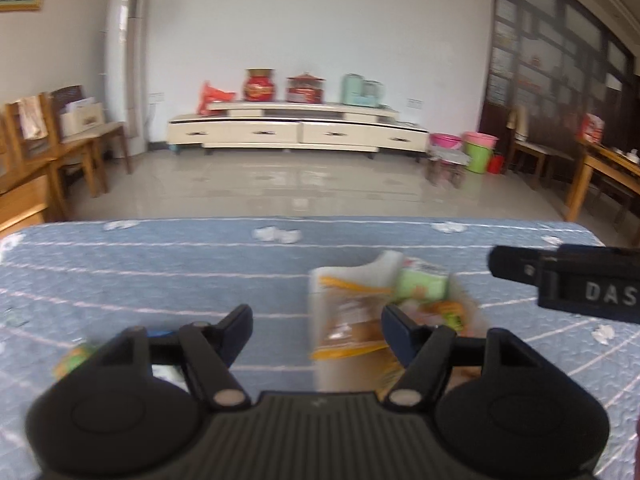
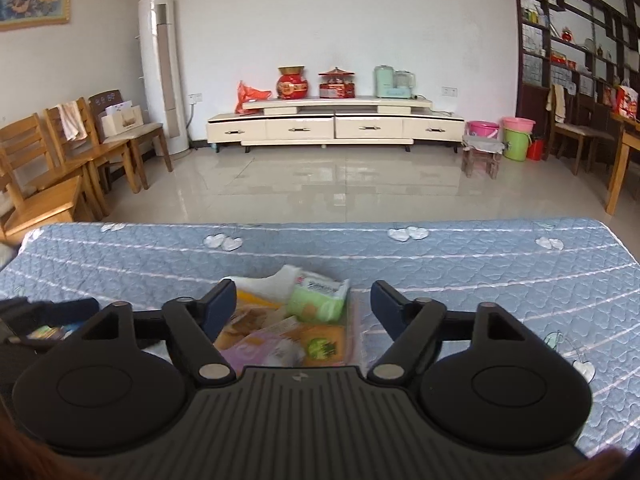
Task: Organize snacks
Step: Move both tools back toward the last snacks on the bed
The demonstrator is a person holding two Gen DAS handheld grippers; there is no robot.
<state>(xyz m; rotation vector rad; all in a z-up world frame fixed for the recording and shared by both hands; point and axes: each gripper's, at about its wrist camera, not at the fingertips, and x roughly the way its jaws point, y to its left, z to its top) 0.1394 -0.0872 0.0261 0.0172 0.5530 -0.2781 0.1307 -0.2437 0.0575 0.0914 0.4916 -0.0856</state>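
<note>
Right wrist view: a heap of crinkly snack packets [image 2: 296, 328] lies on the blue quilted bed [image 2: 480, 264], near its front edge. A soft green pouch [image 2: 318, 300] tops it, above orange and lilac wrappers; white paper pokes out behind. The right gripper [image 2: 303, 300] stands wide apart over the heap, its pads touching nothing; its body hides the near packets. In the left wrist view the heap is blurred, and the left gripper [image 1: 316, 320] is parted and empty.
</note>
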